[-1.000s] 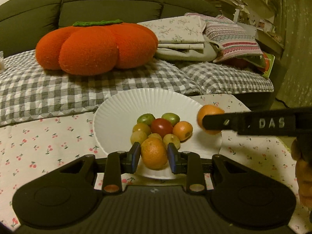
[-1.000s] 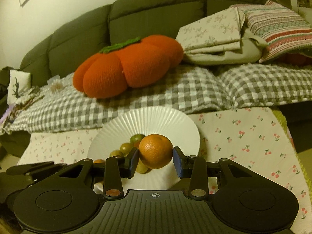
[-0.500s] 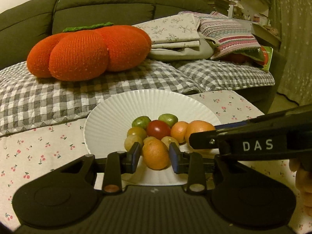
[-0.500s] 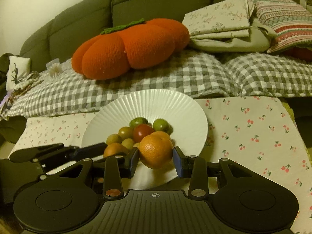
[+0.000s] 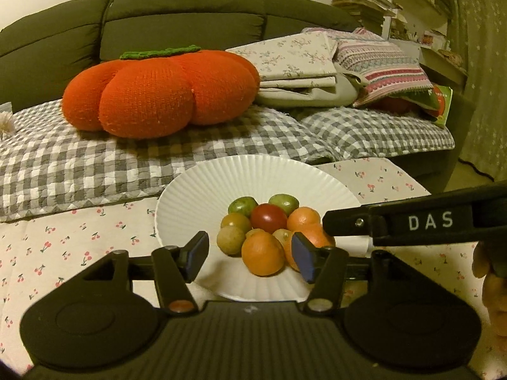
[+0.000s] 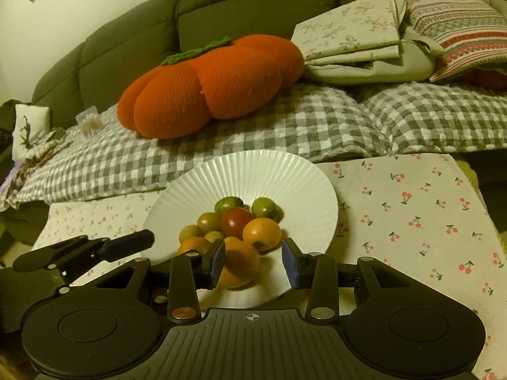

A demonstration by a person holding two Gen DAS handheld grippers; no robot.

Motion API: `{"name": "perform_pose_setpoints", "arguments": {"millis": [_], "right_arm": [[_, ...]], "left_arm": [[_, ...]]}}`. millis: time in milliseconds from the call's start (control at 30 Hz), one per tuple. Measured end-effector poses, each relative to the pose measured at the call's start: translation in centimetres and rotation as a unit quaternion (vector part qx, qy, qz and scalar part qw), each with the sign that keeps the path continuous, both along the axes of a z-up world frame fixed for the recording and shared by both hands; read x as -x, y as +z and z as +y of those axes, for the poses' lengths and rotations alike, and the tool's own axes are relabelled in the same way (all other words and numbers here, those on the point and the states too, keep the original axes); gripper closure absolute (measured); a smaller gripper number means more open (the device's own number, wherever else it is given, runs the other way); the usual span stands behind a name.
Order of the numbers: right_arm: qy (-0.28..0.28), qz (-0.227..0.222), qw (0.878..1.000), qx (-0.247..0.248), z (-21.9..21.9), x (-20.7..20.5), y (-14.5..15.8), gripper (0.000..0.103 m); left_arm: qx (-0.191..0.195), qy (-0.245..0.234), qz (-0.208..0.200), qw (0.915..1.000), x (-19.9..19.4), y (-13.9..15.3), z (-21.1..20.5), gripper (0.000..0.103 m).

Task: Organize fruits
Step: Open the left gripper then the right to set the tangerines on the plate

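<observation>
Oranges both looked to be down on the white plate (image 5: 253,174) at this point. The left gripper (image 5: 250,256) had just been opening. A second earlier it was pinching the first orange (image 5: 262,253) over the plate's near edge. Now its jaws stood wide, with clear gaps on both sides. That orange sat on the plate by its near rim, up against the pile of small fruits (image 5: 267,218) in the plate's middle.

The right gripper (image 6: 253,262) was the less obvious one. Its jaws were barely wider than before, kinda mid-width. The second orange (image 6: 239,264) had dropped low between them though, instead of riding up at pad height like a moment ago. It was close against one pad, with a plain gap to the other, so I'd call it let go and resting on the plate's near side beside the first one. Its underside was hidden, so I wasn't fully sure.

If that's right, both fruits had joined the pile on the plate. I'd guess backing both tools off the plate's near edge without nudging anything came next.
</observation>
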State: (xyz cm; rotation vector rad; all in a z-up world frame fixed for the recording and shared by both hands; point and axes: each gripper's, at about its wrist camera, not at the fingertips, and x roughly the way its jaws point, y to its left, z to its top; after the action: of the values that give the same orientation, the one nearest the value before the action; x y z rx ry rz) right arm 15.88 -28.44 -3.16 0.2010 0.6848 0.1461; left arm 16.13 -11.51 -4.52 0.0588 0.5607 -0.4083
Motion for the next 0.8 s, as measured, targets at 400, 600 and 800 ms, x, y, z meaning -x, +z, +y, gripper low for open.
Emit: {"name": "perform_pose_setpoints", "arguments": {"millis": [400,600,800], "right_arm": [[-0.009,-0.009,1.0,-0.015,0.3,1.6,1.6,0.064],[-0.02,-0.018,0.999,-0.025,0.4,3.6,2.7,0.06],[-0.006,-0.018,1.0,-0.017,1.7,6.9,3.4,0.06]], "left_arm": [[0.01,0.067,0.03,0.9973,1.6,2.1,3.1,0.042],[0.013,0.103,0.041,0.9937,3.9,3.1,6.0,0.041],[0.024,0.13,0.043,0.9903,7.1,4.2,7.5,0.04]]}}
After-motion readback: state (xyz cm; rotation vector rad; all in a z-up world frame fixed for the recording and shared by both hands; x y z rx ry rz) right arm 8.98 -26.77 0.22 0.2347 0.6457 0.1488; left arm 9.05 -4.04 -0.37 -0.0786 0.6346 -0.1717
